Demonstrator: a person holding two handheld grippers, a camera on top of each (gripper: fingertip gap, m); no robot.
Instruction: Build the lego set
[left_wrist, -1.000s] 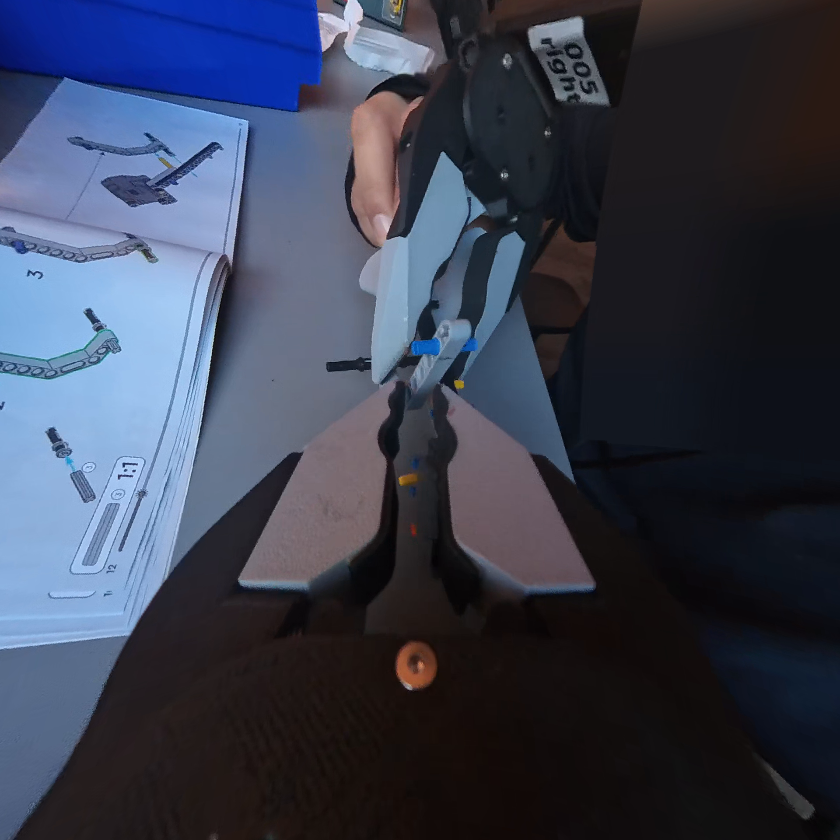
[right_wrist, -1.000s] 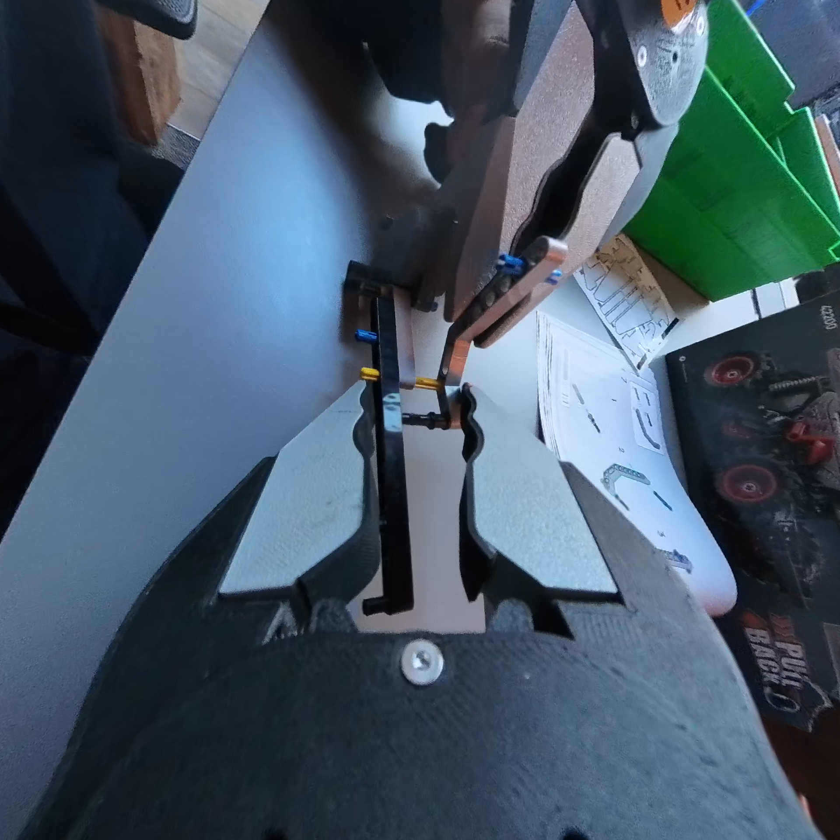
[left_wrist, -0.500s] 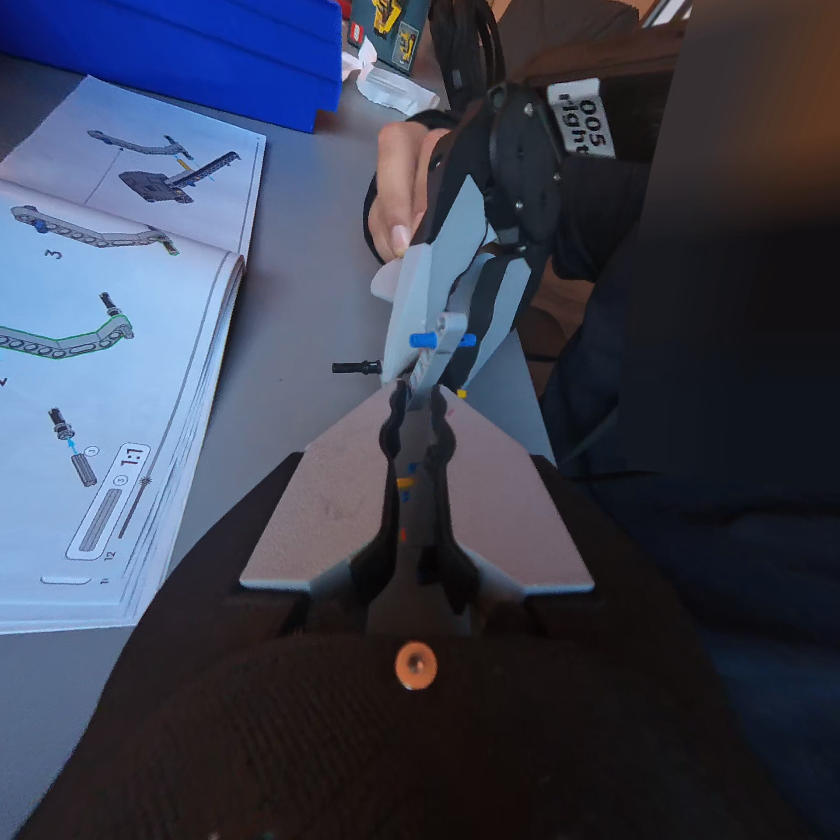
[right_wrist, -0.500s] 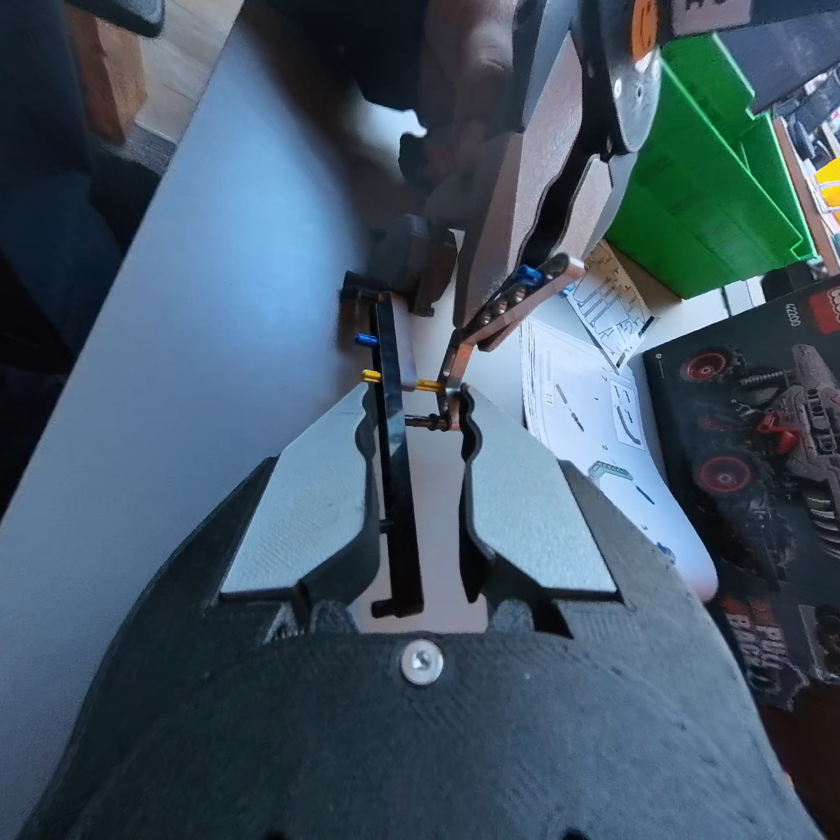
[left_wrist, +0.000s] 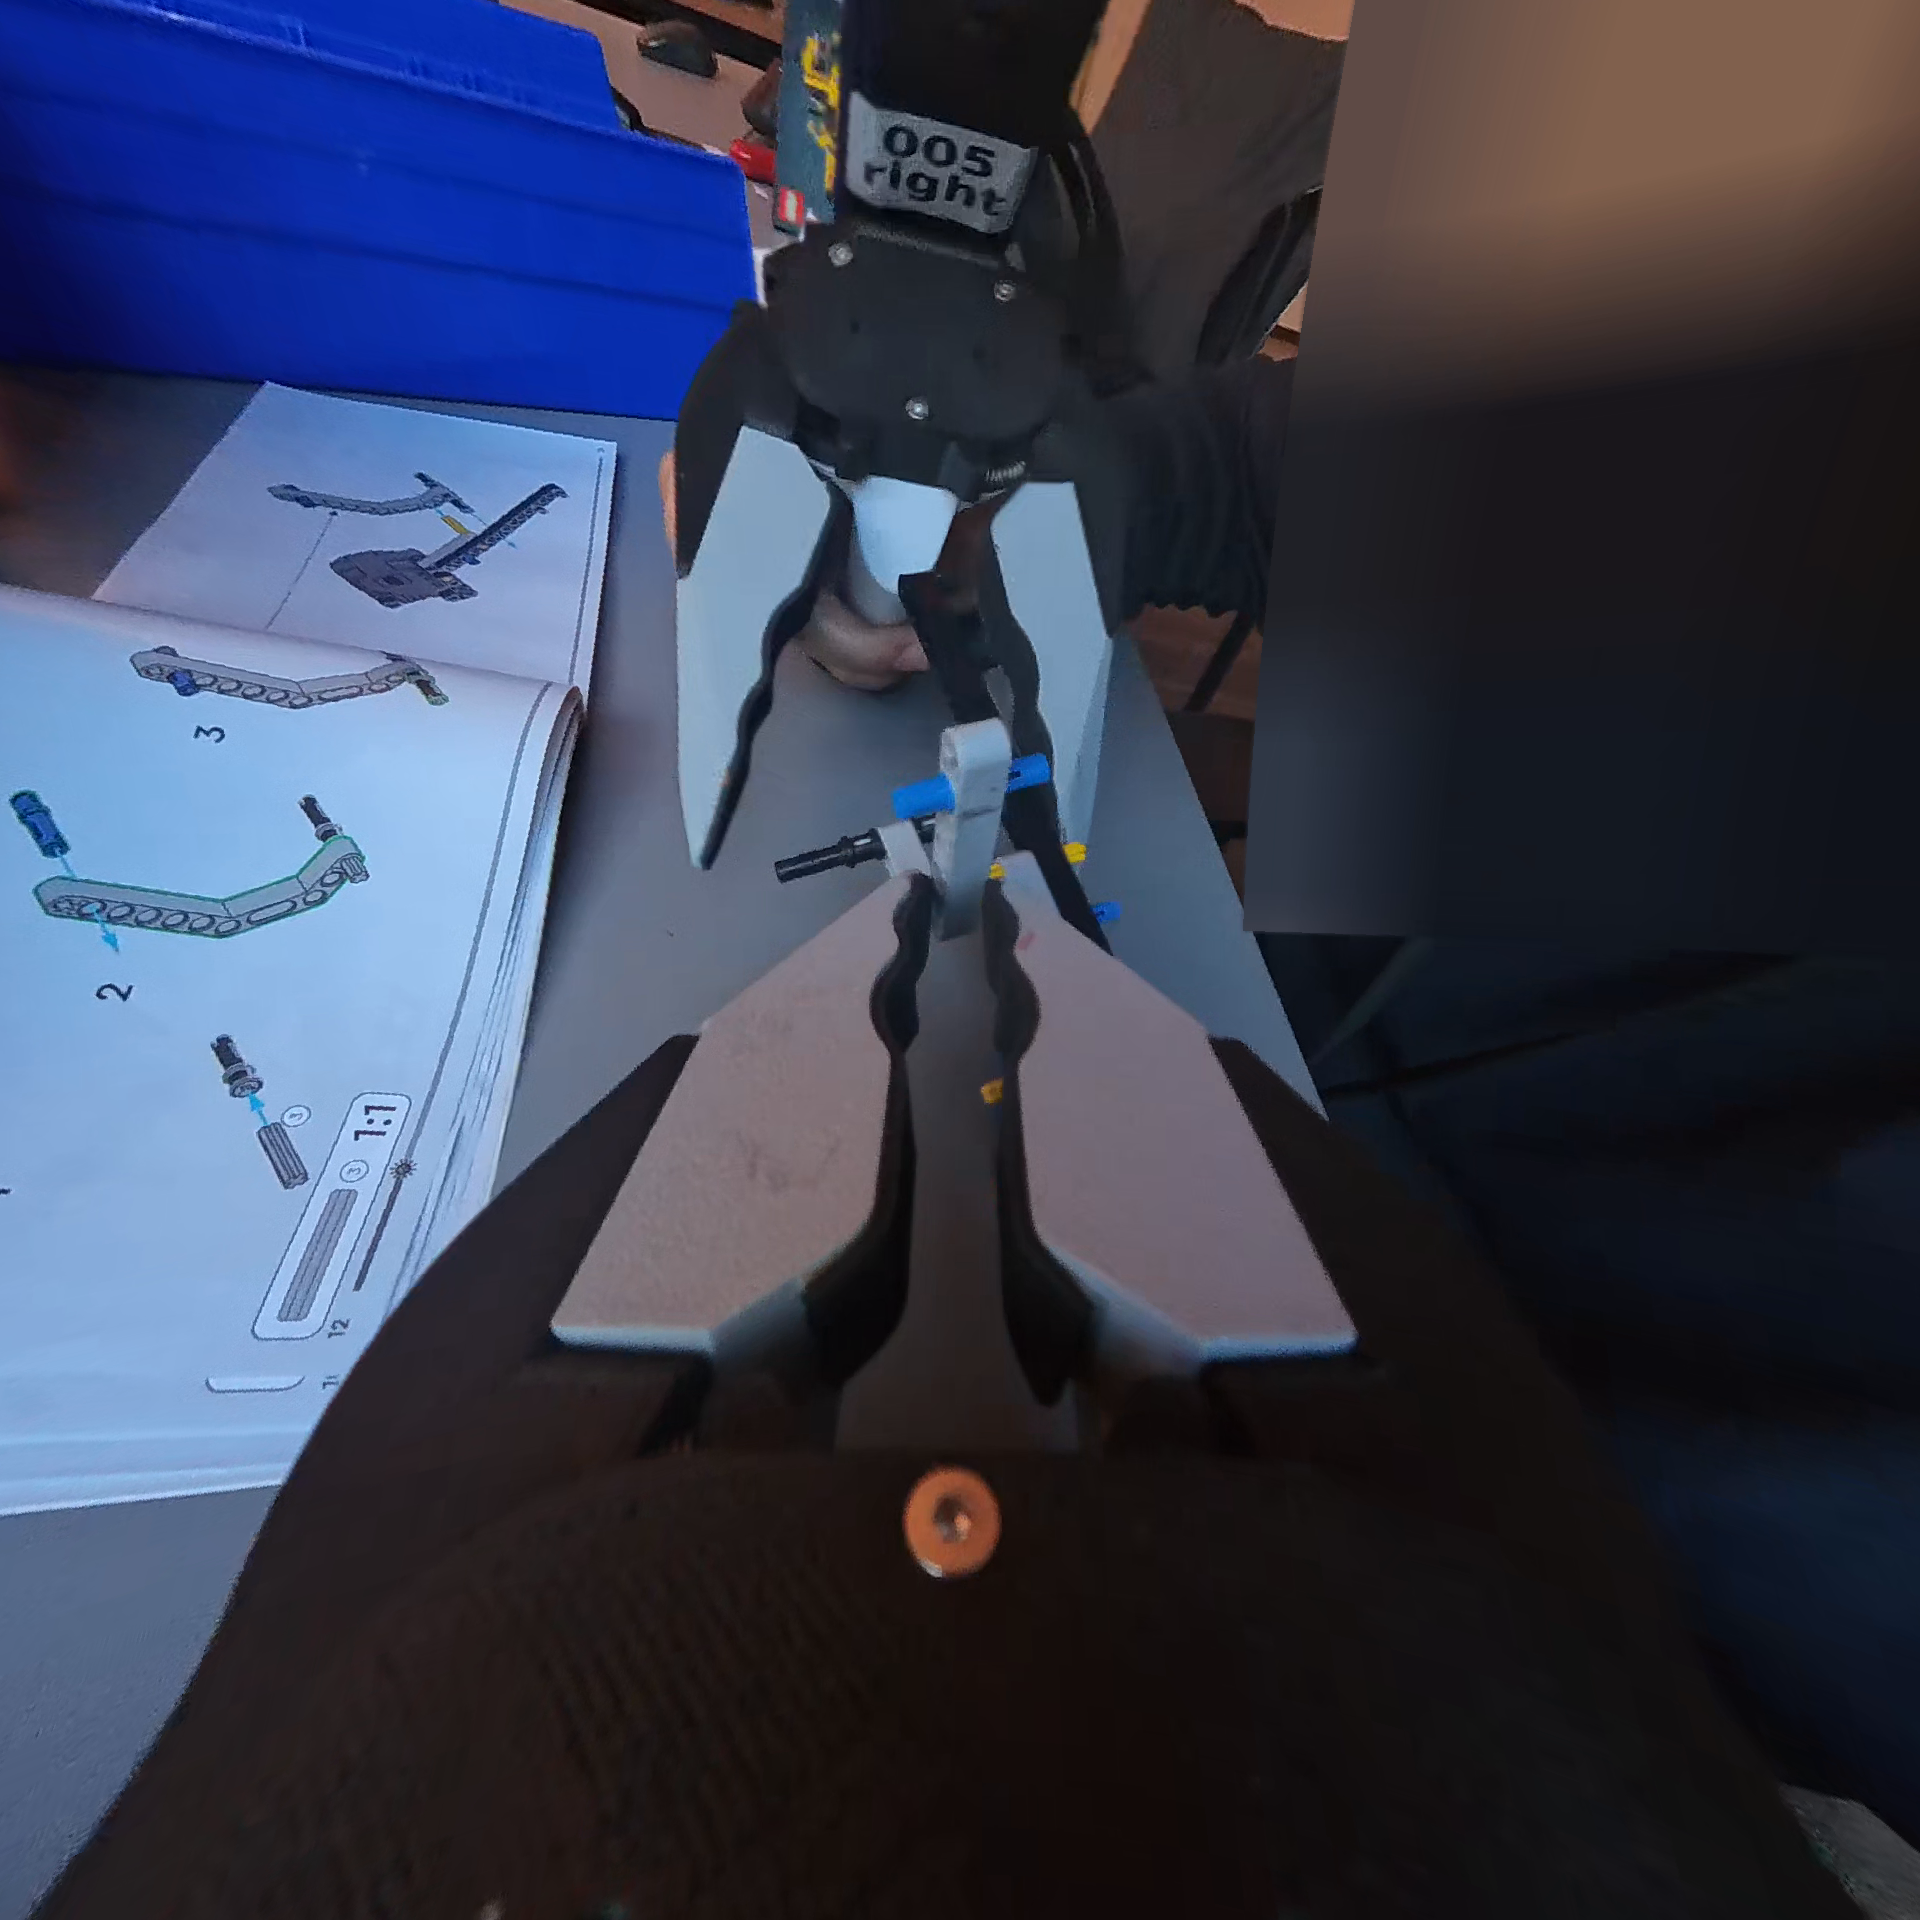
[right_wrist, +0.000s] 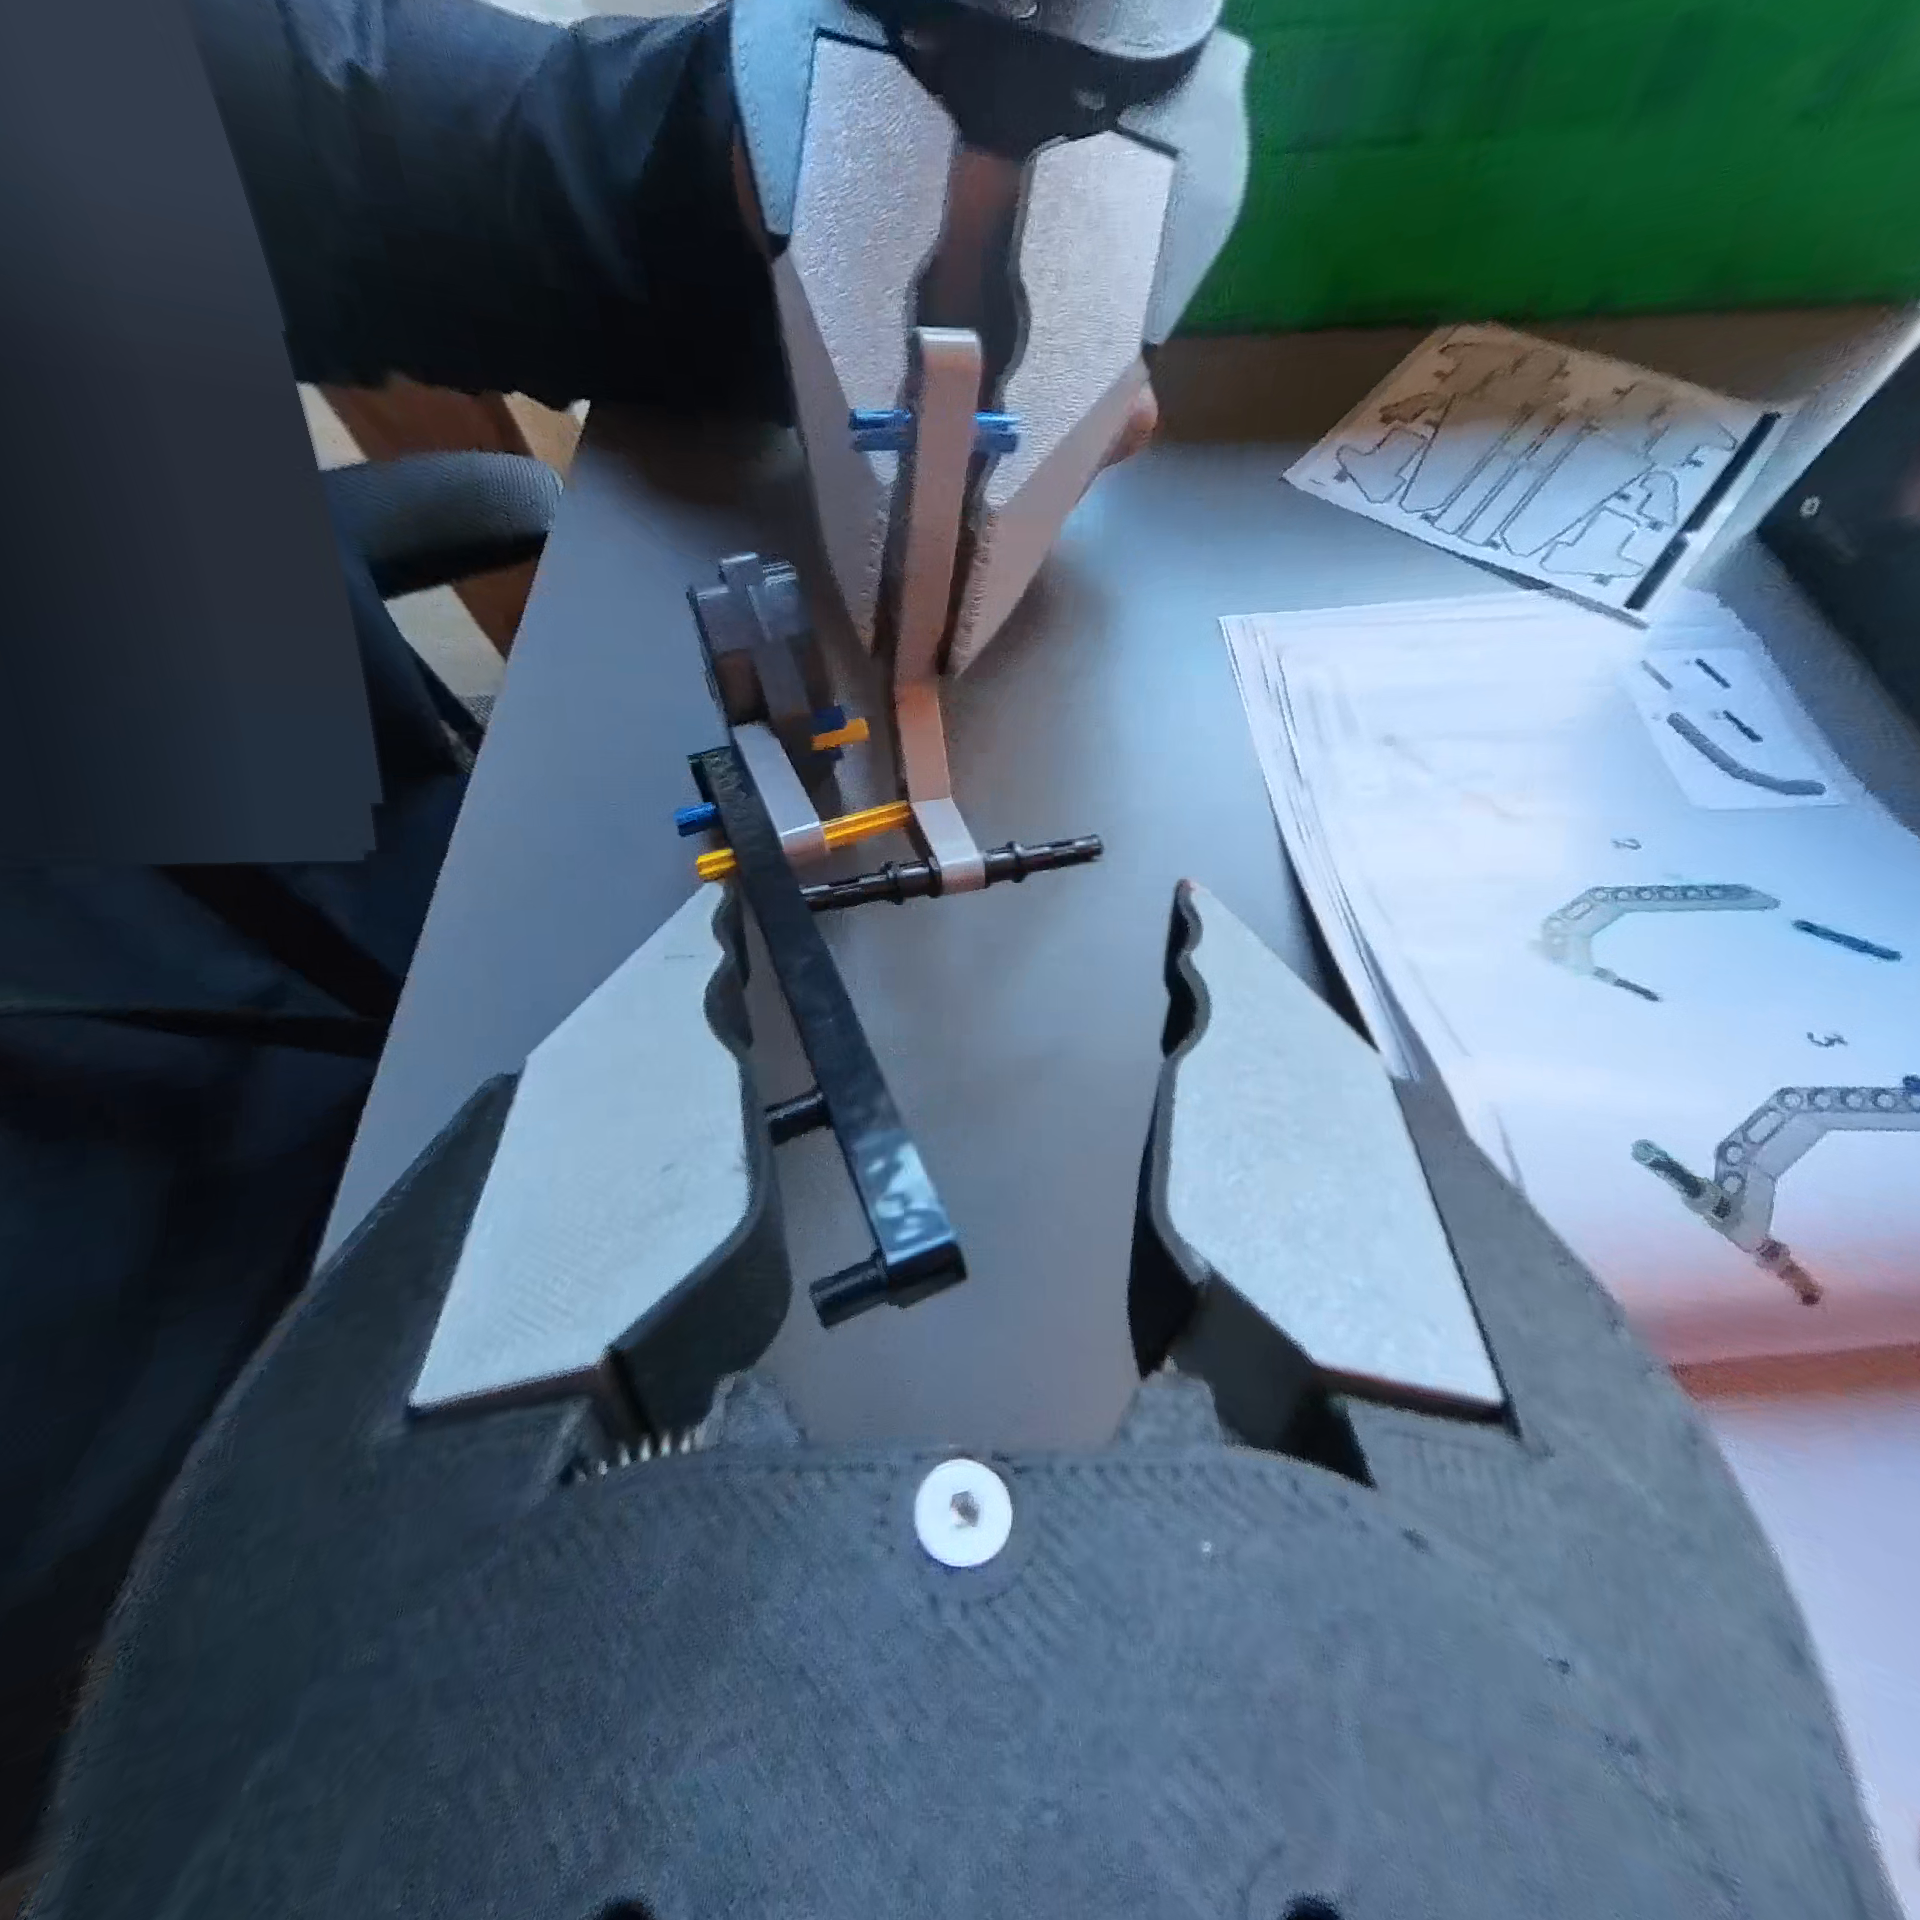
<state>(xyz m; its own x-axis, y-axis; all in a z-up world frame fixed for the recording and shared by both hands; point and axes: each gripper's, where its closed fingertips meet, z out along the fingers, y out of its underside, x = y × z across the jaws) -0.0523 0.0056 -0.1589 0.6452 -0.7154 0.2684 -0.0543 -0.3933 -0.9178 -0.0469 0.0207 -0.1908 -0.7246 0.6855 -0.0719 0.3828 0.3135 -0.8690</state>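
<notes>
My left gripper (left_wrist: 951, 909) is shut on a light grey bent beam (left_wrist: 971, 821) of the lego assembly. The beam carries a blue pin (left_wrist: 920, 798) and a black axle (left_wrist: 831, 860). In the right wrist view the left gripper (right_wrist: 914, 665) holds this beam (right_wrist: 935, 520) upright. A yellow axle (right_wrist: 862, 826) joins it to a long black beam (right_wrist: 831, 1039) and a dark grey block (right_wrist: 758, 623). My right gripper (right_wrist: 956, 904) is open. The black beam lies between its fingers, close to the left fingertip (right_wrist: 727, 925).
An open instruction booklet (left_wrist: 260, 935) lies left of the left gripper; it also shows at the right of the right wrist view (right_wrist: 1558, 935). A blue bin (left_wrist: 364, 208), a green bin (right_wrist: 1558, 156) and a printed sheet (right_wrist: 1527, 478) stand behind. The table edge (right_wrist: 447, 935) runs close by. Tip to tip, the grippers are about 4 centimetres apart.
My right gripper has opened and let go of the black beam. The left gripper keeps its hold on the grey beam. Both grippers have turned to face each other squarely.
</notes>
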